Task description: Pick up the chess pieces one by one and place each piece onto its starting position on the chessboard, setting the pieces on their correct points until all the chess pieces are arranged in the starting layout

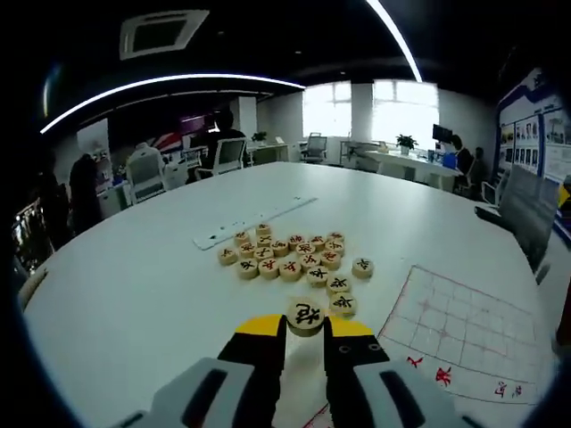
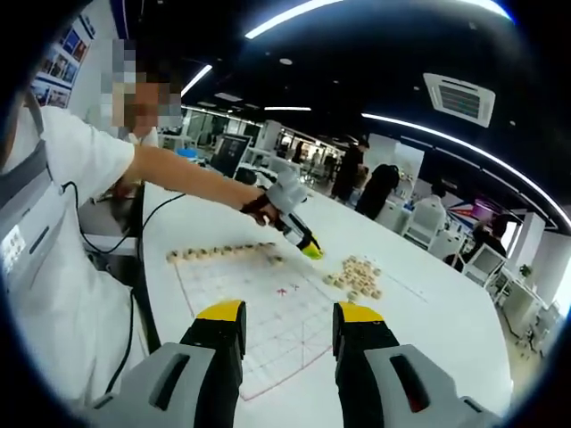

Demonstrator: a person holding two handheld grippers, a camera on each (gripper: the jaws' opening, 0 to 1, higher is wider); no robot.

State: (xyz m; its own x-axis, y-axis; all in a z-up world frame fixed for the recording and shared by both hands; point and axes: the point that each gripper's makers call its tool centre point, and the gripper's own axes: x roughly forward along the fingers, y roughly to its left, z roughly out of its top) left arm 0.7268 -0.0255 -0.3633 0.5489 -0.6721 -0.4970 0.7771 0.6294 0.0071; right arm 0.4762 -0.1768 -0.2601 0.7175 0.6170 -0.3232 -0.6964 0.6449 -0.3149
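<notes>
- we're at a big white table (image 1: 134,276) in an open office, with chairs and desks in the background and people standing far off.
- a long white ruler (image 1: 254,222) lies flat on the table just beyond the heap of pieces (image 1: 294,259), nothing touching it.
- the heap is a loose cluster of round wooden discs with red or black characters, and a few strays trail from it toward the left gripper (image 1: 305,332).
- in the left gripper view, the jaws are closed in on one disc (image 1: 306,316) with a black character, pinched between the yellow tips, close beside the nearest strays.
- the chessboard sheet (image 1: 455,325), a thin white grid with red marks, lies to the right of that gripper, its near corner just beside the right jaw.
- over to the right gripper view: the right gripper (image 2: 287,325) hangs above the near edge of the sheet (image 2: 268,312), jaws spread well apart with nothing between them.
- a row of pieces (image 2: 223,251) already stands along the sheet's far edge.
- the person's arm stretches across from the left, holding the other gripper (image 2: 303,242) down by the sheet's far corner, between that row and the heap (image 2: 357,276).
- a black cable (image 2: 134,259) runs along the table's left edge beside the person.
</notes>
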